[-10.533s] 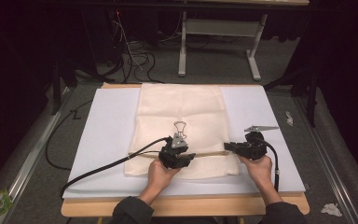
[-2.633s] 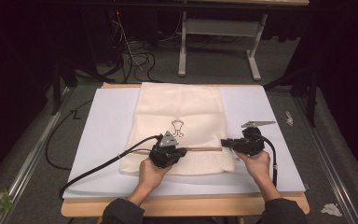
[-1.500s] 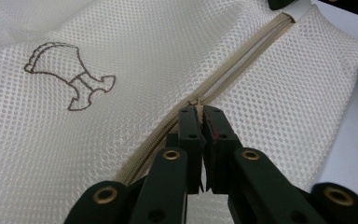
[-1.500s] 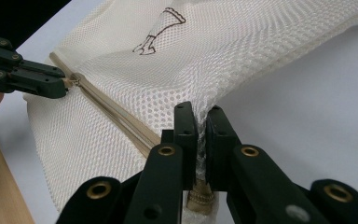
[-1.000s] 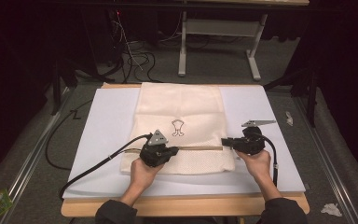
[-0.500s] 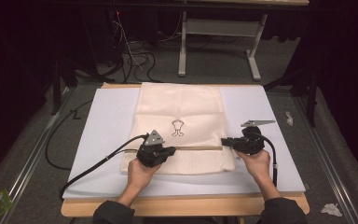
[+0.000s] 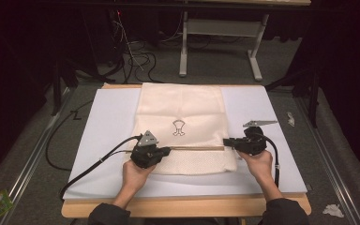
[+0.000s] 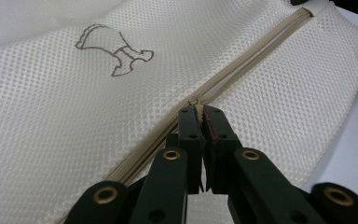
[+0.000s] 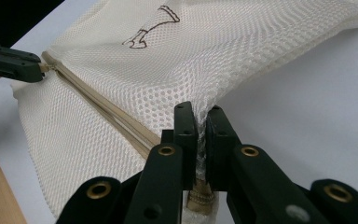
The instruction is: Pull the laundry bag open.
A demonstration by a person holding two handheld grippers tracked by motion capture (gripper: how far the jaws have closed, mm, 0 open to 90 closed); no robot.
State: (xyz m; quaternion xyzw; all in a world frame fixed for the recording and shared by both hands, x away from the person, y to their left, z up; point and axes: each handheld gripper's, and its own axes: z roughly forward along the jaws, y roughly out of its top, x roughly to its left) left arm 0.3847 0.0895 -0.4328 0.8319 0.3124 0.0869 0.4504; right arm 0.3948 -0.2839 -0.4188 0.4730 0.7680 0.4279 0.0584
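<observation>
From the high view I have the left gripper (image 7: pixel 165 151) at the near-left part of the cream mesh laundry bag (image 7: pixel 183 112), which lies flat on the white sheet (image 7: pixel 108 122) covering the table (image 7: pixel 183 207). My right gripper (image 7: pixel 226 141) sits at the bag's right edge, level with the zipper (image 7: pixel 197 148) that runs straight between the two sets of fingertips. A small outline drawing (image 7: pixel 179 127) printed on the mesh lies just beyond the zipper line, between the two grippers. Both of my hands hold the tools from the near side, and a black cable (image 7: pixel 98 161) trails off to the left.

In the left gripper view, my fingers (image 8: pixel 189 128) are pinched together on the zipper pull (image 8: pixel 196 103), which sits right at their tips. Ahead of the tips the zipper (image 8: pixel 256 53) runs on with its two tapes lying side by side up to the far right corner. Behind the tips it passes down along the left finger. The outline drawing (image 8: pixel 114 49) lies off to the left of the fingers, further out.

In the right gripper view, my fingers (image 9: pixel 184 135) are clamped on a fold of the mesh edge (image 9: pixel 200 135), bunched up between them beside the zipper's end. From here the zipper (image 9: pixel 102 109) stretches away to the upper left, where the left gripper (image 9: pixel 41 67) holds its far end at the pull
</observation>
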